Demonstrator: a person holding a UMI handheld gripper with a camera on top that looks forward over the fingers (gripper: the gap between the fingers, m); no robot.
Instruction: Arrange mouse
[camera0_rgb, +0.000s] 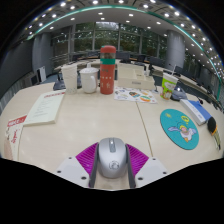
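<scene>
A grey wireless mouse (111, 156) sits between my two fingers, its nose pointing away from me. My gripper (111, 166) is shut on the mouse, with the dark fingers (93, 173) pressing on both of its sides. The magenta pads (87, 157) flare out to either side. The mouse appears to be held above the pale table (90, 125). A round teal mouse pad (180, 129) with a cartoon print lies on the table ahead and to the right of the fingers.
Beyond the fingers stand a tall red and green canister (107, 70) and a white mug (89, 79). A booklet (43, 108) lies to the left. Printed sheets (135, 95), a green cup (169, 84) and a white-blue tube (196, 110) are to the right.
</scene>
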